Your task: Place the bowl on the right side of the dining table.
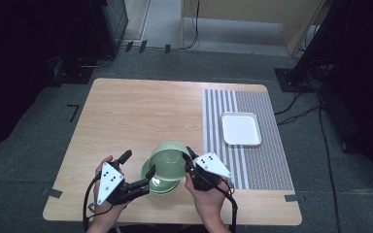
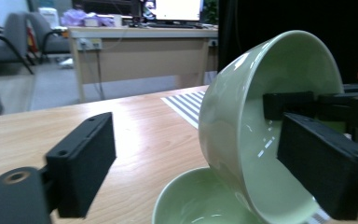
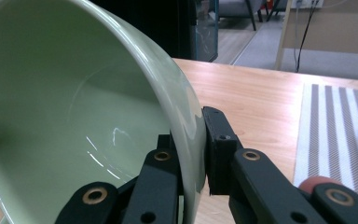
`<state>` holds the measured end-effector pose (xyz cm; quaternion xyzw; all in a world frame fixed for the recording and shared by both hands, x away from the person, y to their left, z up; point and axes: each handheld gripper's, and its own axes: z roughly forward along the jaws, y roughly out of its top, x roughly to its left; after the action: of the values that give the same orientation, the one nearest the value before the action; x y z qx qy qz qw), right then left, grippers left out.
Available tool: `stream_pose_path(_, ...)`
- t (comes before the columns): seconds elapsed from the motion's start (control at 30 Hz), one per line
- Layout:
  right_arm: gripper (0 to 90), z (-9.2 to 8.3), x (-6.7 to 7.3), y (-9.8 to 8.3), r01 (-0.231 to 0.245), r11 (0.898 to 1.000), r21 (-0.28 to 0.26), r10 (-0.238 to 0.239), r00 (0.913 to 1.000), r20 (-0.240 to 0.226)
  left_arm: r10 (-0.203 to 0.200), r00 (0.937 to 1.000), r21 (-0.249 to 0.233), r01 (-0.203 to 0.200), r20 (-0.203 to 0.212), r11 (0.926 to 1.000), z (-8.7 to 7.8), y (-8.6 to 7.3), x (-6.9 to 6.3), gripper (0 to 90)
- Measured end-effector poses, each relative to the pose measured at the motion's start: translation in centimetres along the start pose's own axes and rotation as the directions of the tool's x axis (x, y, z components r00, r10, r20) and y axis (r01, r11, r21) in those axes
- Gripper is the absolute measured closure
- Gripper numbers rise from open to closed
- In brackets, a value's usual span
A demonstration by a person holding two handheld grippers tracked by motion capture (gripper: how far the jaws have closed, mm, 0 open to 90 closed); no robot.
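Note:
My right gripper (image 1: 190,162) (image 3: 192,145) is shut on the rim of a pale green bowl (image 1: 167,160) (image 2: 242,116) (image 3: 74,116). One jaw is inside the wall and one outside. This bowl is tipped on its side, with its mouth facing the person. Below it a second green bowl (image 1: 161,187) (image 2: 196,200) rests upright on the wooden table (image 1: 136,111). The left gripper (image 1: 138,164) (image 2: 200,172) stands open at the tilted bowl's left side. Its jaws straddle the bowl's wall and do not press on it.
A white rectangular tray (image 1: 241,128) lies on a grey striped mat (image 1: 267,160) at the table's right. Both hands are close to the table's near edge. Beyond the far edge are dark floor, cables and a stand's base.

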<state>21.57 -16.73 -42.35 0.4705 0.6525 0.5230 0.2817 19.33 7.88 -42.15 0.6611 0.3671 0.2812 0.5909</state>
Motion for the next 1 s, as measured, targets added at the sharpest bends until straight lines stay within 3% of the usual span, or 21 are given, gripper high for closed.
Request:
stream_pose_path(0.13,84.0,-0.2,-0.3,0.3,0.006,1.000,-0.007,-0.006,1.0000,0.005,0.009,0.9999,0.003,-0.009,0.011,1.0000,-0.2,0.1,0.2,6.9)
stream_pose_path(0.2,84.0,-0.4,-0.8,0.6,0.007,1.000,-0.017,-0.007,0.9999,0.013,-0.011,0.9993,0.009,0.010,0.035,0.9999,-0.3,0.2,0.4,1.5)
stream_pose_path(0.3,84.0,-0.7,-1.3,0.9,0.008,1.000,-0.025,-0.007,0.9998,0.021,-0.018,0.9990,0.004,0.018,0.041,0.9998,-0.5,0.3,0.6,1.5)
stream_pose_path(0.43,84.1,-0.9,-1.8,1.0,0.003,0.999,-0.032,-0.002,0.9994,0.033,-0.019,0.9997,-0.008,0.019,0.012,0.9998,-0.9,0.5,1.1,1.6)
stream_pose_path(0.6,84.0,-1.1,-2.5,1.3,-0.008,0.999,-0.039,0.010,0.9990,0.044,-0.026,0.9982,0.014,0.027,-0.054,0.9995,-1.3,0.2,2.4,1.7)
stream_pose_path(1.0,84.1,-1.3,-3.6,1.5,-0.015,0.999,-0.040,0.018,0.9974,0.070,-0.059,0.9924,0.092,0.069,-0.108,0.9934,-1.7,-0.9,5.2,1.1)
